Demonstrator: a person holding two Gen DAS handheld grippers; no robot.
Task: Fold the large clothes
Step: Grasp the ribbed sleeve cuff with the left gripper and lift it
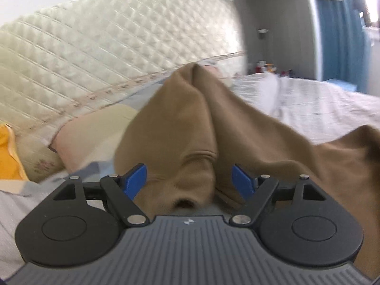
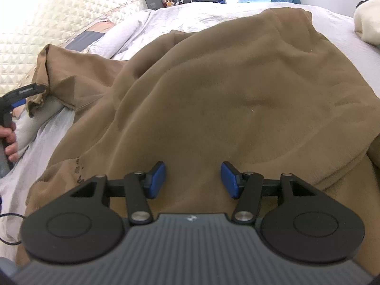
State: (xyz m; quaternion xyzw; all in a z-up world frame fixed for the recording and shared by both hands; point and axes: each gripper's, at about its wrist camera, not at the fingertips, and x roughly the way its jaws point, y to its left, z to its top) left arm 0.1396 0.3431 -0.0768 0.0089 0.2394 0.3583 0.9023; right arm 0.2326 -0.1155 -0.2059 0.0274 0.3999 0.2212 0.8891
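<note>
Between our left gripper's (image 1: 188, 181) parted blue fingers bunches the brown fleece garment (image 2: 225, 90), spread across the white bed (image 2: 273, 7); our right gripper (image 2: 192, 179) hovers spread, empty. Spreading stage; next, grip both edges.

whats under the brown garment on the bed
Around the brown garment, white bedding shows at its edges, so it seems to lie on that. Whatever sits directly beneath its middle is covered and cannot be seen. The open right gripper hovers above it.

Garment (image 2: 225, 90) spread on the bed (image 2: 237, 9), headboard (image 2: 59, 23) to its left, pillow (image 1: 95, 133) before the headboard
</note>
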